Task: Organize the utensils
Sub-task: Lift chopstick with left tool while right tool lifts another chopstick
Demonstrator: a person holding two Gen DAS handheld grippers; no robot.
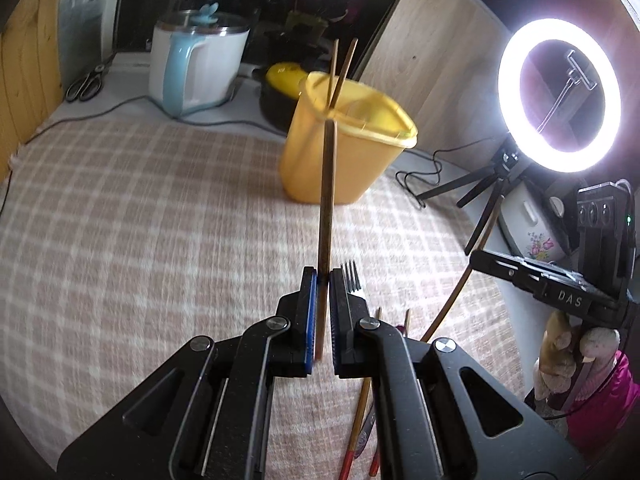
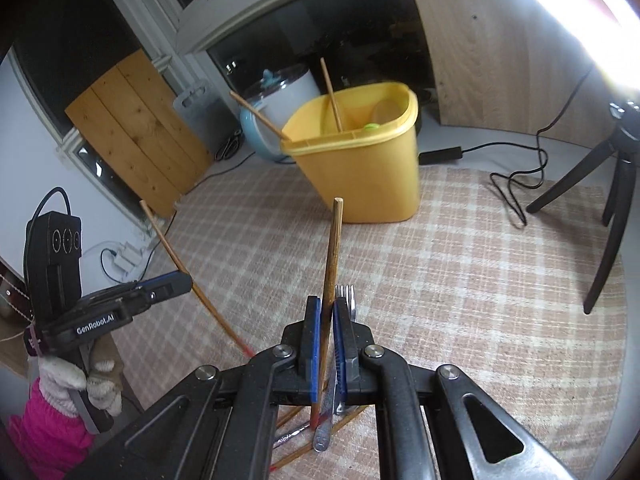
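My left gripper (image 1: 323, 278) is shut on a wooden chopstick (image 1: 326, 200) that points up toward the yellow plastic container (image 1: 344, 152). Two chopsticks (image 1: 342, 68) stand in that container. My right gripper (image 2: 327, 306) is shut on another wooden chopstick (image 2: 333, 252), held above the checked cloth. The container (image 2: 360, 172) stands ahead of it with two chopsticks (image 2: 331, 96) inside. A metal fork (image 2: 346, 296) and several red-tipped chopsticks (image 2: 308, 446) lie on the cloth under the grippers. The fork (image 1: 352, 276) also shows in the left wrist view.
A white and blue electric pot (image 1: 196, 68), scissors (image 1: 86, 82) and a black pot (image 1: 276, 100) stand behind the container. A ring light (image 1: 560, 96) on a tripod (image 2: 608, 216) stands at the right, with cables (image 2: 516, 184) beside it. The checked cloth (image 1: 140, 220) covers the table.
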